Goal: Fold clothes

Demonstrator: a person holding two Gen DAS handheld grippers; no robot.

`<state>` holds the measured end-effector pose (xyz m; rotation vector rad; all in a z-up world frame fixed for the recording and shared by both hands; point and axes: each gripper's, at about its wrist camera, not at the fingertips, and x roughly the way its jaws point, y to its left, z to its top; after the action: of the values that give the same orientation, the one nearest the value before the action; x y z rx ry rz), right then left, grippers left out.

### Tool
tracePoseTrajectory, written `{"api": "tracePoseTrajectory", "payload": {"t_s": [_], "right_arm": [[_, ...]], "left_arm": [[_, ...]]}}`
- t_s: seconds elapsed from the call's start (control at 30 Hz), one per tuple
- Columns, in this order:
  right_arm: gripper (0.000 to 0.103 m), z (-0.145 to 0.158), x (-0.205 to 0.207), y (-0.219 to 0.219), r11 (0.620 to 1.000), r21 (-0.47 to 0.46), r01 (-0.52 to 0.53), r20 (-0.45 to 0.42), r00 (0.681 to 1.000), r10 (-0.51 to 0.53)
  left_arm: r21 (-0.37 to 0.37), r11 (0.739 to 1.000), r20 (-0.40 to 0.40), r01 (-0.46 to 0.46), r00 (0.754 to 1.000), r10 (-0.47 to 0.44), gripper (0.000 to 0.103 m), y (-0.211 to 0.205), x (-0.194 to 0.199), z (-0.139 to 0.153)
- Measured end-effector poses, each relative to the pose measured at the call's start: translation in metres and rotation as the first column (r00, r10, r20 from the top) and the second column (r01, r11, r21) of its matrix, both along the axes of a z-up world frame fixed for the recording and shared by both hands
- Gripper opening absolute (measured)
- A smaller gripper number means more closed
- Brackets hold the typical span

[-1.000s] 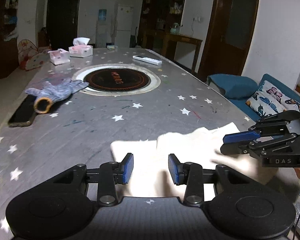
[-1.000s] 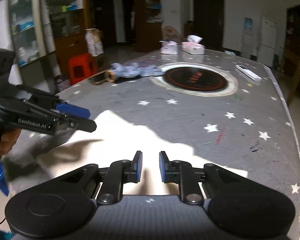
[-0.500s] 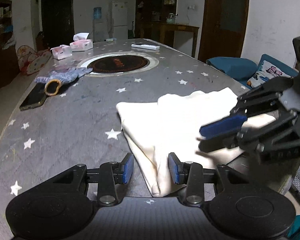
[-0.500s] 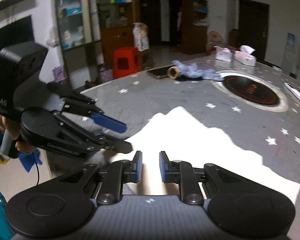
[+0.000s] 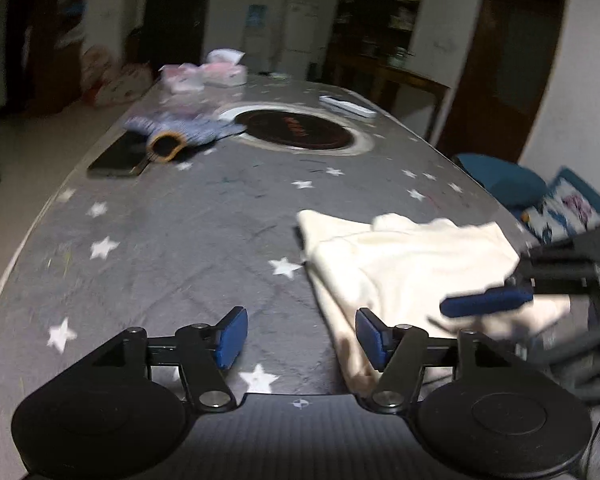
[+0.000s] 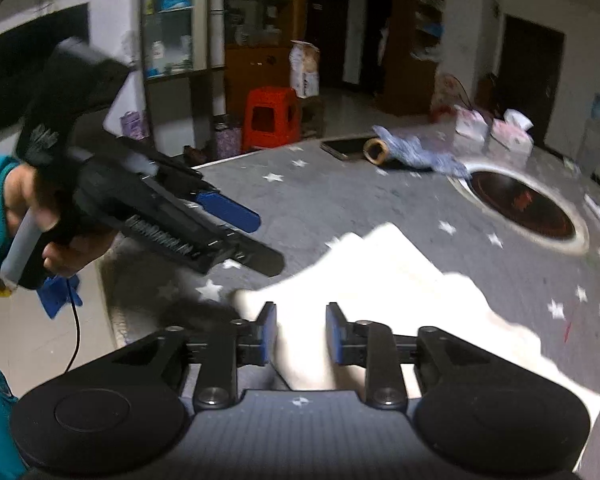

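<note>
Left wrist view: a soft cream cloth (image 5: 404, 268) lies folded at 3 o'clock on the grey, star-dotted table (image 5: 172, 236). Both left gripper (image 5: 298, 338) and right gripper (image 6: 302, 334) are spread, empty. A round dark inset (image 5: 296, 130) sits at 12 o'clock.

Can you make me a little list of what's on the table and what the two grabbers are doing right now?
table: grey with white stars
clothing: cream cloth, folded, near the table edge
left gripper: open, over bare table beside the cloth
right gripper: open, cloth between its fingers, not squeezed
glove: blue-grey, lying far back
phone: dark, flat, next to the glove
tissue boxes: pink, at the far end
round burner: black, set in the table's middle
</note>
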<state>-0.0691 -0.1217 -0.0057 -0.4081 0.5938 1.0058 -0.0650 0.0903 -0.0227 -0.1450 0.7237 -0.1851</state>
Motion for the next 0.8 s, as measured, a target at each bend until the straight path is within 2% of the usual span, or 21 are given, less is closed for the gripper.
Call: {"api": "tracePoseTrajectory", "payload": {"t_s": [0.17, 0.23, 0.47, 0.5, 0.63, 0.8], "right_arm": [[0.028, -0.008, -0.011, 0.023, 0.997, -0.051, -0.065, 0.034, 0.997, 0.067], [0.035, -0.010, -0.014, 0.029, 0.994, -0.071, -0.082, 0.050, 0.995, 0.085], [0.037, -0.023, -0.022, 0.047, 0.985, -0.152, -0.086, 0.095, 0.990, 0.101], [0.035, -0.024, -0.022, 0.048, 0.985, -0.152, -0.081, 0.098, 0.990, 0.097], [0.019, -0.024, -0.019, 0.048, 0.988, -0.143, -0.055, 0.103, 0.992, 0.070], [0.015, -0.013, -0.008, 0.037, 0.997, -0.068, -0.028, 0.056, 0.998, 0.031]], "left_arm": [[-0.085, 0.994, -0.028, -0.067, 0.998, 0.064, 0.070, 0.014, 0.001, 0.002], [-0.116, 0.989, -0.034, -0.089, 0.996, 0.086, 0.072, 0.018, 0.001, 0.003], [-0.265, 0.955, -0.071, -0.130, 0.991, 0.115, 0.076, 0.029, 0.007, 0.002], [-0.286, 0.949, -0.077, -0.131, 0.991, 0.113, 0.076, 0.029, 0.008, 0.002], [-0.354, 0.924, -0.105, -0.141, 0.988, 0.110, 0.077, 0.027, 0.015, -0.002], [-0.482, 0.856, -0.160, -0.184, 0.980, 0.120, 0.077, 0.032, 0.027, -0.009]]}}
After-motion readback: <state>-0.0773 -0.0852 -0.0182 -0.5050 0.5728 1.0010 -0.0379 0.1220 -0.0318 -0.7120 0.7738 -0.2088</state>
